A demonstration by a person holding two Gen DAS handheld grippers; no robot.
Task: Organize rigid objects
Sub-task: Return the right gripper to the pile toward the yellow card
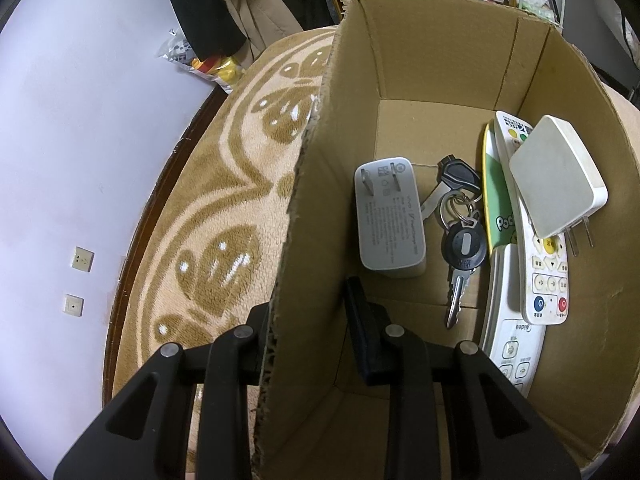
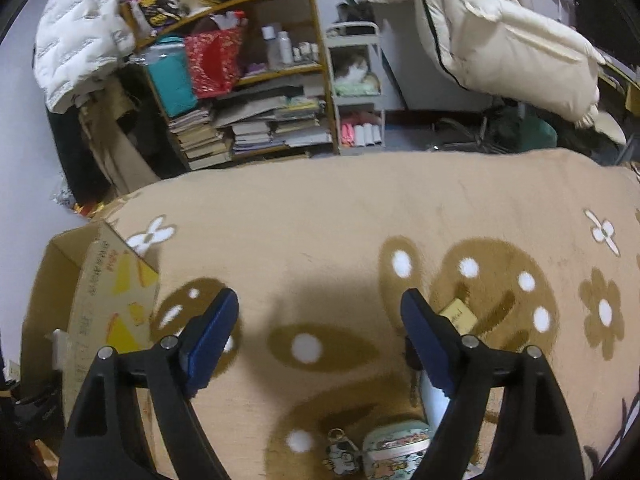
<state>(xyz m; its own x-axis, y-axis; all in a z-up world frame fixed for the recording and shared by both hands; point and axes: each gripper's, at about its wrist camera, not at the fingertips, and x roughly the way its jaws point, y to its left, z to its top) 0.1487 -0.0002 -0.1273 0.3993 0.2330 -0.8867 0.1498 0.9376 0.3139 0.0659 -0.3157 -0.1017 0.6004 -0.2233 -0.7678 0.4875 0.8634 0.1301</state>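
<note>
**Box wall clamped, right gripper held wide**

The left gripper (image 1: 308, 328) was seen clamped on the near wall of the open brown cardboard box (image 1: 440, 56) – one finger outside, one inside. Within the box lay a grey wall charger (image 1: 386, 216), a bunch of black-headed keys (image 1: 460, 232), two white remote controls (image 1: 540, 280) and a white square adapter (image 1: 556, 176). The right gripper (image 2: 320, 320) was held wide apart above the tan patterned blanket (image 2: 340, 220) – nothing between its blue pads (image 2: 212, 336)
</note>
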